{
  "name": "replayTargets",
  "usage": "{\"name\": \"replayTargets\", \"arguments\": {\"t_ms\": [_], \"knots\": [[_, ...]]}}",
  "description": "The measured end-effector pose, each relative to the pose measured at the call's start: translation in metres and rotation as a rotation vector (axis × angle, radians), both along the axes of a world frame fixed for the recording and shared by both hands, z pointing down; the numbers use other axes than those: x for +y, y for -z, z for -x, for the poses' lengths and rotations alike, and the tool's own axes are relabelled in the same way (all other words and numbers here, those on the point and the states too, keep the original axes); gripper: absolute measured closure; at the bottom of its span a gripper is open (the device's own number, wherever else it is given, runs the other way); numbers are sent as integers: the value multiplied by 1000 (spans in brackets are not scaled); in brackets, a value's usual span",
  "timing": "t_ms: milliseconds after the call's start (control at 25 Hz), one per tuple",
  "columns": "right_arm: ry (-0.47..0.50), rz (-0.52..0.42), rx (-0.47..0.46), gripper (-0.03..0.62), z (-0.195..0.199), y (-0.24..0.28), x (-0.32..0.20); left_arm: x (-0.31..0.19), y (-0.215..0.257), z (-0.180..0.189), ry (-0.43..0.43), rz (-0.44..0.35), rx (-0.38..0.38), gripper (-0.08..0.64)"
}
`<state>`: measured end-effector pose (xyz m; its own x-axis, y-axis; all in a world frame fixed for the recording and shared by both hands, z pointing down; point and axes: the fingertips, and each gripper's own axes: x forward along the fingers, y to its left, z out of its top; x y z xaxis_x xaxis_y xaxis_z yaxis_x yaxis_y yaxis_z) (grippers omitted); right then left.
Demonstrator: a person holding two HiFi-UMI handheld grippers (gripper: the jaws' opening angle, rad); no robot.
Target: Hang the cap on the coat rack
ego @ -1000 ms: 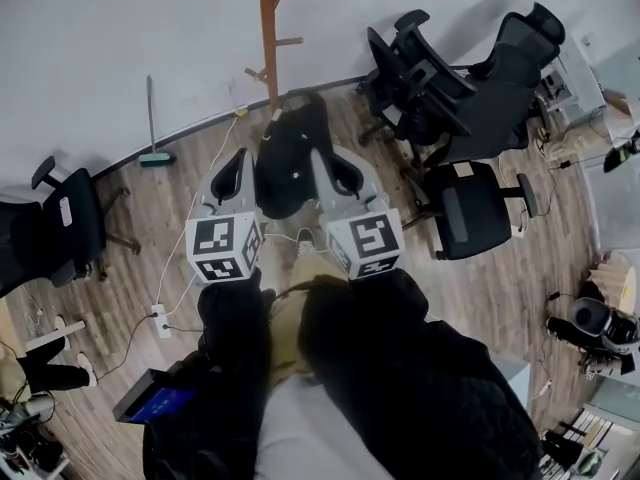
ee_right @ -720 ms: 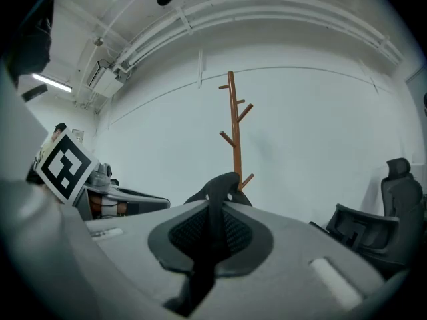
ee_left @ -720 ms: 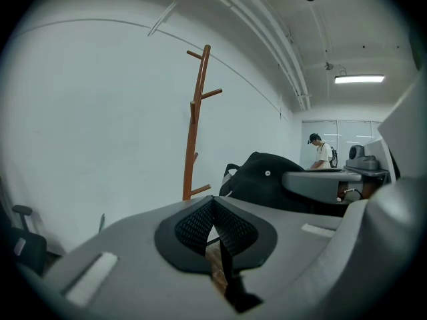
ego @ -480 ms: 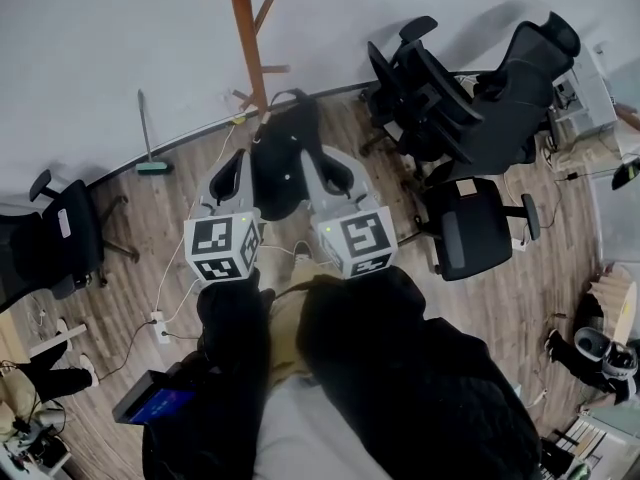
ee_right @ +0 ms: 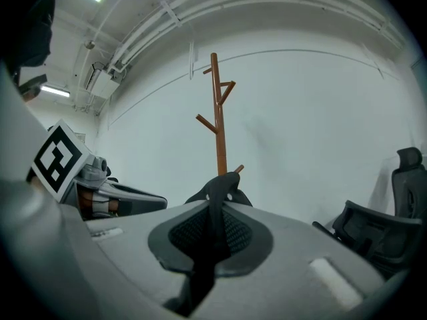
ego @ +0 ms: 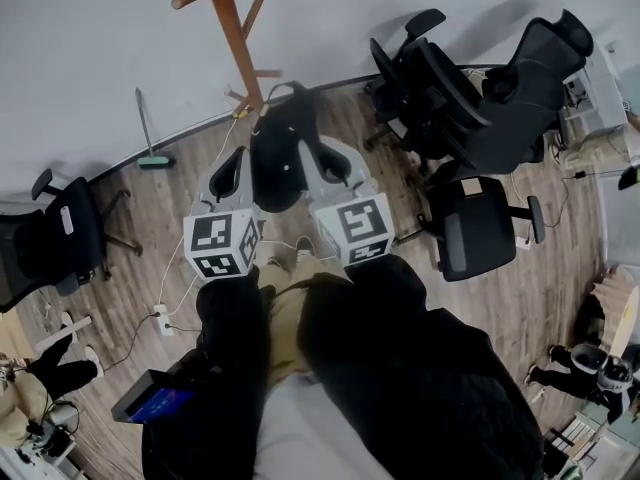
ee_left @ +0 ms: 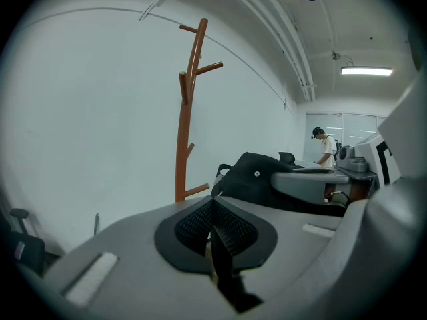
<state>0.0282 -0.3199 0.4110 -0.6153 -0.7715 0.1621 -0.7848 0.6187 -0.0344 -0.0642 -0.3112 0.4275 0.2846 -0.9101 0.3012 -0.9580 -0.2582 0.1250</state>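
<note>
A black cap (ego: 280,153) hangs in front of me over the wooden floor, below the base of the brown coat rack (ego: 235,48) that stands against the white wall. My right gripper (ego: 306,150) is shut on the cap; in the right gripper view the black cloth (ee_right: 220,187) is pinched between the pads, with the rack (ee_right: 218,125) straight ahead. My left gripper (ego: 238,158) stays just left of the cap, shut with nothing in it. From the left gripper (ee_left: 212,205) view, the cap (ee_left: 257,177) is at the right and the rack (ee_left: 183,132) rises beyond.
Black office chairs (ego: 470,88) crowd the right side, one (ego: 470,228) nearer me. Another chair (ego: 50,238) stands at the left. A broom (ego: 148,128) leans on the wall. A power strip (ego: 160,318) with cables lies on the floor. A person (ee_left: 325,145) stands far off.
The head view has tipped upward, so more of the coat rack shows and its pegs come into view. My right gripper with the cap has drifted slightly up and left.
</note>
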Motion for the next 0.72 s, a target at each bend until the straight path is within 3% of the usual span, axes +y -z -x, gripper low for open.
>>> {"name": "replayTargets", "arguments": {"t_ms": [720], "knots": [[-56, 78, 61, 583, 16, -47, -65, -47, 1, 22, -62, 6, 6, 558]]}}
